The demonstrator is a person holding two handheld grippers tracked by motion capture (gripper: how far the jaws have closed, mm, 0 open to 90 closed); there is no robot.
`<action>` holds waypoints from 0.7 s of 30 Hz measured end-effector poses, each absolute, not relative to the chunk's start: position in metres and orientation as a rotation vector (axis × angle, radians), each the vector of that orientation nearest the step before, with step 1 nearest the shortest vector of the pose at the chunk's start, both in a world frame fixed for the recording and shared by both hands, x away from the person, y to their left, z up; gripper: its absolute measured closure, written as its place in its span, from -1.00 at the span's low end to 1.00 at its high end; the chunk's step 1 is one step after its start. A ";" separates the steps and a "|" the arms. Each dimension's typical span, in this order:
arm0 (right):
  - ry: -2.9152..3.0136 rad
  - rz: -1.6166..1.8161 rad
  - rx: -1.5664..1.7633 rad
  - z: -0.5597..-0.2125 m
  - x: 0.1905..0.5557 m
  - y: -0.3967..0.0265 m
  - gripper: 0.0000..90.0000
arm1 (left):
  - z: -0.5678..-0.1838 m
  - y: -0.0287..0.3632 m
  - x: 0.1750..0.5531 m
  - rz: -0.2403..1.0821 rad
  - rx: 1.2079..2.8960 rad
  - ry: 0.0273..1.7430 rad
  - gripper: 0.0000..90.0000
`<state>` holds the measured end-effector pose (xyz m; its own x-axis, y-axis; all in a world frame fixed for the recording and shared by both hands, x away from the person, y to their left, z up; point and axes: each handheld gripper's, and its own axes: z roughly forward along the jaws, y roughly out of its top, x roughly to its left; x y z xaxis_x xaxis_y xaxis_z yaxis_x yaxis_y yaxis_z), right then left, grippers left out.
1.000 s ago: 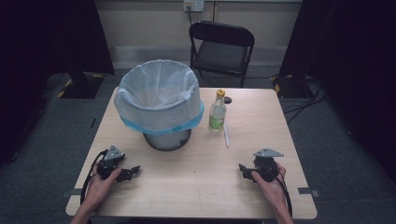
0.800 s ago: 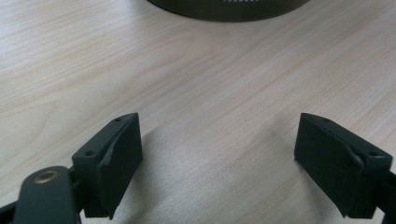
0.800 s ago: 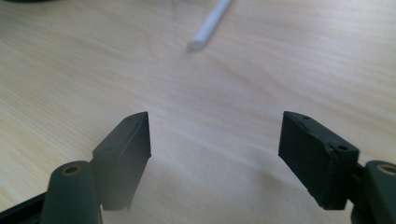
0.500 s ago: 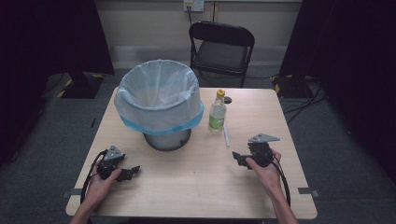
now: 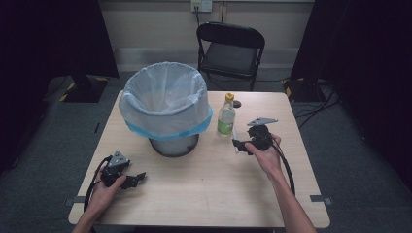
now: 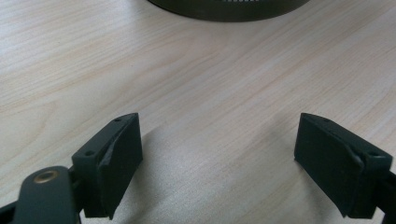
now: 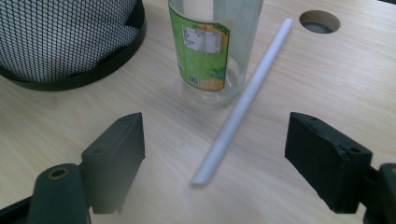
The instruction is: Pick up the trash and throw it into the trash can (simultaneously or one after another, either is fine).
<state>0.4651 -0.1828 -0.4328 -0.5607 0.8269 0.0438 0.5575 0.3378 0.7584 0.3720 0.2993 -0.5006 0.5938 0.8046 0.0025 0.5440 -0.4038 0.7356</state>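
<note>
**Straw pickup: approach under way, nothing yet gripped**

The right gripper [image 5: 241,144] is hovering with jaws spread wide over the near end of the white straw [image 7: 243,101], which is lying flat on the table [image 5: 214,189] just beside the bottle [image 5: 226,116]. The lined bin [image 5: 165,104] is standing near. The left gripper [image 5: 137,178] is resting wide open and empty. Grasping and disposal appear outstanding.

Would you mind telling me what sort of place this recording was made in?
Probably a staged recording room or lab rather than a home. A bare wooden table stands on grey carpet, dark curtains hang at both sides, and a black folding chair sits behind by a plain wall with a power socket.
</note>
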 end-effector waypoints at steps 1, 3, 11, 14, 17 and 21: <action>2.266 1.070 1.220 -0.433 0.469 -0.181 -0.57 | -0.500 0.300 0.372 0.475 2.115 1.060 -0.67; 2.276 1.068 1.213 -0.434 0.474 -0.179 -0.57 | -0.500 0.300 0.372 0.476 2.115 1.061 -0.68; 2.311 1.046 1.174 -0.427 0.507 -0.169 -0.58 | -0.500 0.300 0.372 0.475 2.117 1.060 -0.68; 2.307 1.057 1.171 -0.430 0.514 -0.163 -0.58 | -0.500 0.300 0.372 0.475 2.117 1.060 -0.68; 2.290 1.079 1.146 -0.434 0.517 -0.159 -0.55 | -0.500 0.300 0.372 0.475 2.117 1.060 -0.68; 2.290 1.085 1.137 -0.438 0.522 -0.154 -0.56 | -0.500 0.300 0.372 0.475 2.116 1.060 -0.68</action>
